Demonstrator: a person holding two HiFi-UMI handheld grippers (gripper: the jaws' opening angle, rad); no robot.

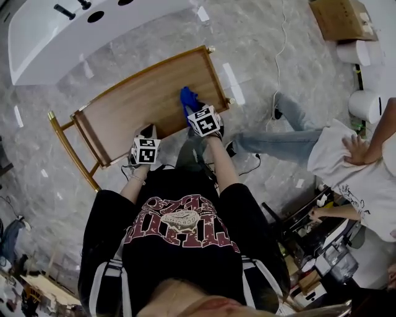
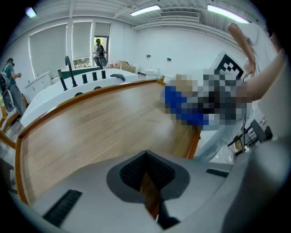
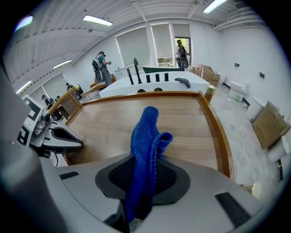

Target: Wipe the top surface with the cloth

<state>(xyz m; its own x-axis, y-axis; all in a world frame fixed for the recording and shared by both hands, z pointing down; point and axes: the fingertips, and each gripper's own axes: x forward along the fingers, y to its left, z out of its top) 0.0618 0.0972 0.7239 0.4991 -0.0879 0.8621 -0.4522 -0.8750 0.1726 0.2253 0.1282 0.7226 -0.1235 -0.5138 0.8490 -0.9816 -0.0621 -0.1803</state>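
The wooden top (image 1: 145,102) has a raised rim and brass-coloured frame. A blue cloth (image 1: 188,98) rests on its near right part, pinched in my right gripper (image 1: 195,110). In the right gripper view the cloth (image 3: 144,134) stands up out of the shut jaws of the right gripper (image 3: 144,172) over the wood (image 3: 109,120). My left gripper (image 1: 148,132) sits at the top's near edge, left of the cloth. In its own view the left gripper (image 2: 146,172) has its jaws together, and only a thin sliver of wood shows between them. The board (image 2: 95,127) stretches ahead.
A white basin unit (image 1: 74,28) with black fittings stands beyond the top. A person (image 1: 346,158) sits on the marble floor at the right, legs reaching toward the table. A cardboard box (image 1: 339,17), white cable (image 1: 281,43) and clutter (image 1: 328,254) lie around.
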